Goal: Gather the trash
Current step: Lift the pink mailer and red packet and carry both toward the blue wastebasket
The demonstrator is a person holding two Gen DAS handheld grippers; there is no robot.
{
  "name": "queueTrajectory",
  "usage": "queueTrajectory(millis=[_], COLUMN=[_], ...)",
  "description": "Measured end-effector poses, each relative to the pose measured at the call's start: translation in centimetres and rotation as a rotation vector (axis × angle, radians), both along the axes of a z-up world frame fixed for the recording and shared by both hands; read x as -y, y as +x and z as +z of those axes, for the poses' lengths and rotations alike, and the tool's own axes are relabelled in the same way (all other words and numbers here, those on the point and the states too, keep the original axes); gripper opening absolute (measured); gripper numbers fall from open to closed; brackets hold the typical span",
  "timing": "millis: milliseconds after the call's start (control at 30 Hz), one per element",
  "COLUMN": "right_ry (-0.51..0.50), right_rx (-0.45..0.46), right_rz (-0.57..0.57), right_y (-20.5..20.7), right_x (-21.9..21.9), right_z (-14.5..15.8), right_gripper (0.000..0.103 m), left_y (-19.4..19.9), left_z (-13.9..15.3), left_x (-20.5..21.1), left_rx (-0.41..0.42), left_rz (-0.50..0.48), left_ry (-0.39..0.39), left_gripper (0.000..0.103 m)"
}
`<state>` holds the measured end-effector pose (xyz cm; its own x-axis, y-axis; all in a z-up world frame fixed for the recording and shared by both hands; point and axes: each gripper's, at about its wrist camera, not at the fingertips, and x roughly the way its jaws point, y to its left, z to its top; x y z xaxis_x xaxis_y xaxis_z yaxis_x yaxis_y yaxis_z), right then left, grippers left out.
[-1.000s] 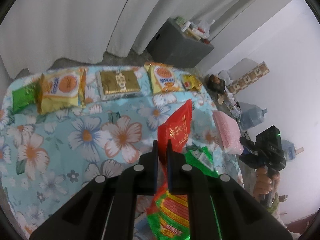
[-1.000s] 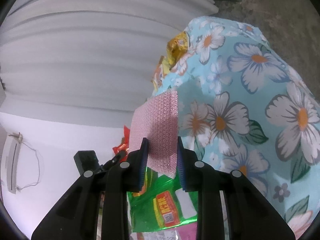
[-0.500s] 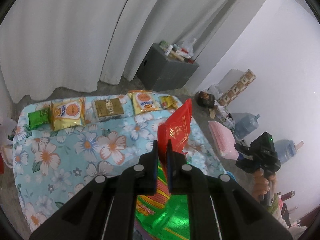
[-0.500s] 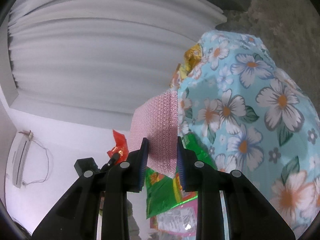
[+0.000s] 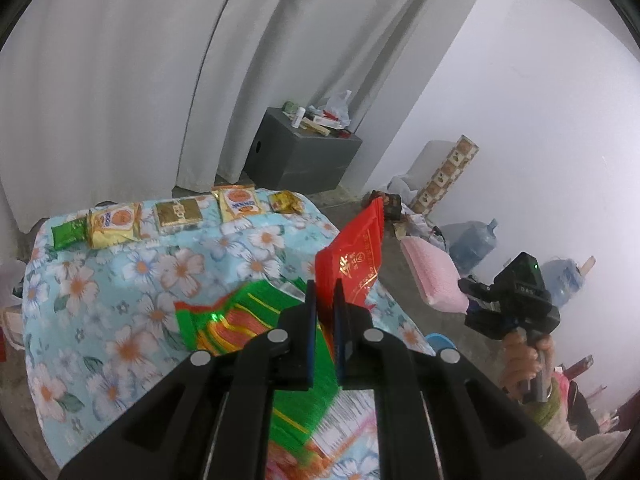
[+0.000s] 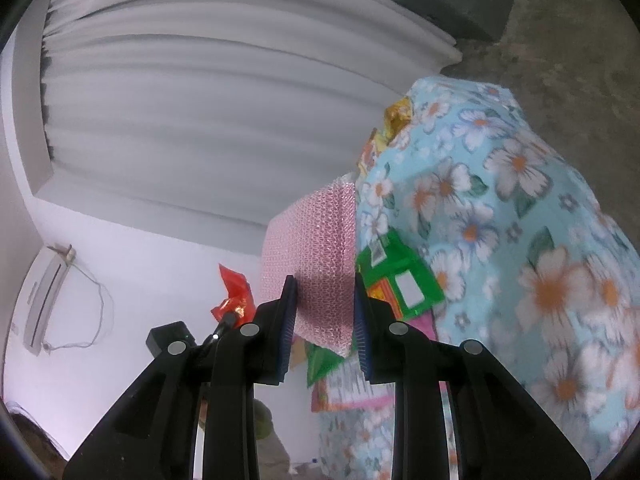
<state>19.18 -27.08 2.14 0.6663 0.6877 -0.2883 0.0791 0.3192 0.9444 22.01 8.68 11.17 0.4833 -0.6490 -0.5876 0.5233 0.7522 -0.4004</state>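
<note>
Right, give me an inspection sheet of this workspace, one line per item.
Surface: floral cloth over the table.
Job's things: red wrapper in the left gripper; pink bubble pouch in the right gripper; green wrapper lying on the cloth.
Clutter: row of five snack packets along the far edge.
Grippers: both shut on their items, fingers clamped.
Cables: thin cord hanging from a wall unit.
Surroundings: white curtain, grey box, water jugs on the floor.
</note>
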Motion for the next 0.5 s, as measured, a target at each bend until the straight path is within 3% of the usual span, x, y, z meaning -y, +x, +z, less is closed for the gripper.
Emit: queueTrajectory(millis=[300, 500], right_ry=[-0.019, -0.029], right_rx=[-0.017, -0.050], right_rz=[-0.015, -0.048], right_y=[-5.4, -8.7], right_x=[0.3, 0.7], right_z=[-0.6, -1.7], right_gripper=[0.024, 0.024], left_y=[-4.4, -7.5], left_z=[-2.4, -3.5], left_x=[1.8, 4.2], left_rx=[-0.034, -0.016], left_rz=[-0.024, -0.035], left_ry=[-0.049, -0.021], left_gripper=[0.006, 0.006])
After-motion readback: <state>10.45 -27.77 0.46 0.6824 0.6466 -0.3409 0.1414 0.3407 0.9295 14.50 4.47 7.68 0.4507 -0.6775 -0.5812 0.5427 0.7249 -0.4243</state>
